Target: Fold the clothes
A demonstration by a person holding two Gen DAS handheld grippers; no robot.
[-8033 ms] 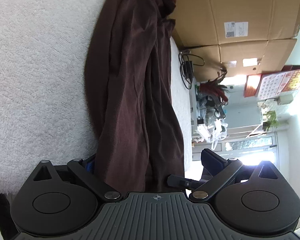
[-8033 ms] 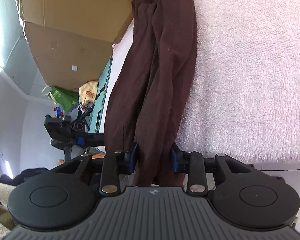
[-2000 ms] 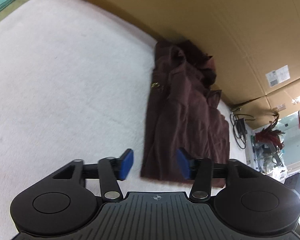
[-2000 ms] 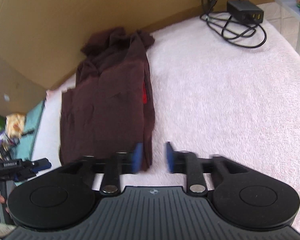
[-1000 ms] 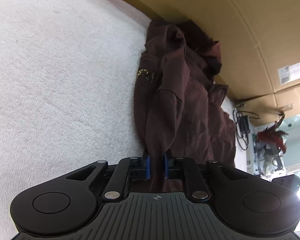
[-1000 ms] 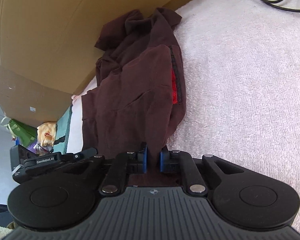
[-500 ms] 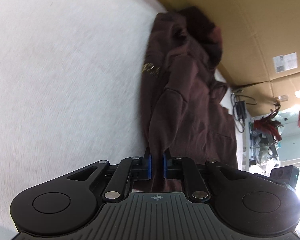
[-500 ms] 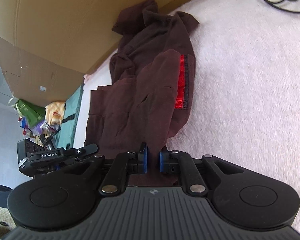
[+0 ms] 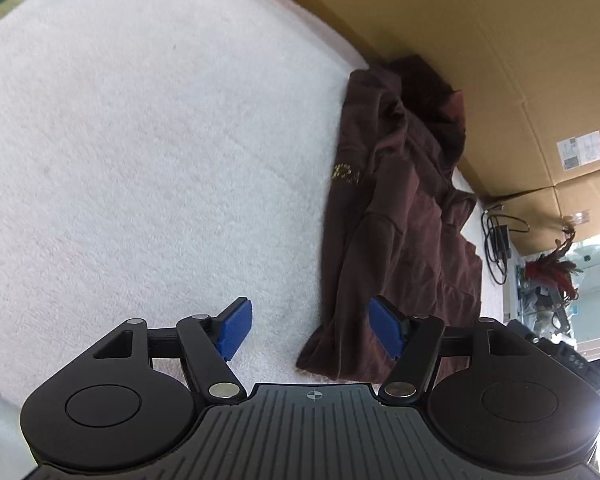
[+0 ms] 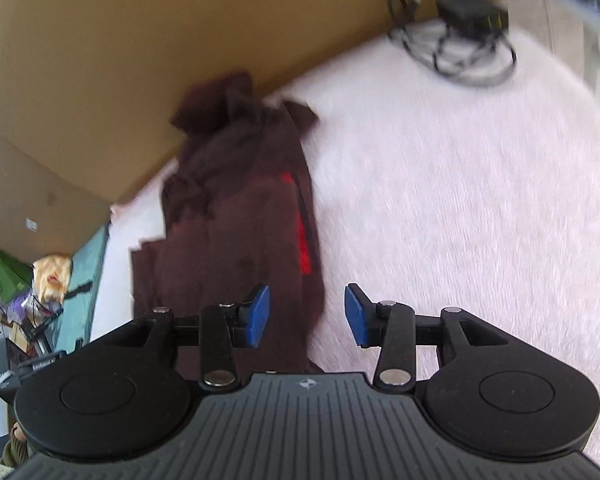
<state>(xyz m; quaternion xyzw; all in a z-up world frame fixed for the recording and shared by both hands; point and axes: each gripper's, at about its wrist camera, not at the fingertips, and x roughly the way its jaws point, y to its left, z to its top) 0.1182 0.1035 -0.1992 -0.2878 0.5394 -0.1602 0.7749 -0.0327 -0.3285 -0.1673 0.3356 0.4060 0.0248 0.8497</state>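
Observation:
A dark brown garment (image 9: 404, 232) lies folded lengthwise on a white fluffy blanket (image 9: 140, 160), its far end bunched against cardboard. It has a small gold logo (image 9: 346, 174) and, in the right wrist view (image 10: 240, 216), a red stripe (image 10: 302, 240). My left gripper (image 9: 312, 332) is open and empty above the garment's near left corner. My right gripper (image 10: 305, 314) is open and empty over the garment's near right edge.
Large cardboard boxes (image 9: 500, 40) stand along the far side of the blanket. A black charger with a coiled cable (image 10: 468, 36) lies on the blanket at the far right. A cluttered room lies beyond the blanket's edges.
Both grippers were shut on the garment's near end half a second ago. Both have opened and let it go, and it now lies flat on the blanket.

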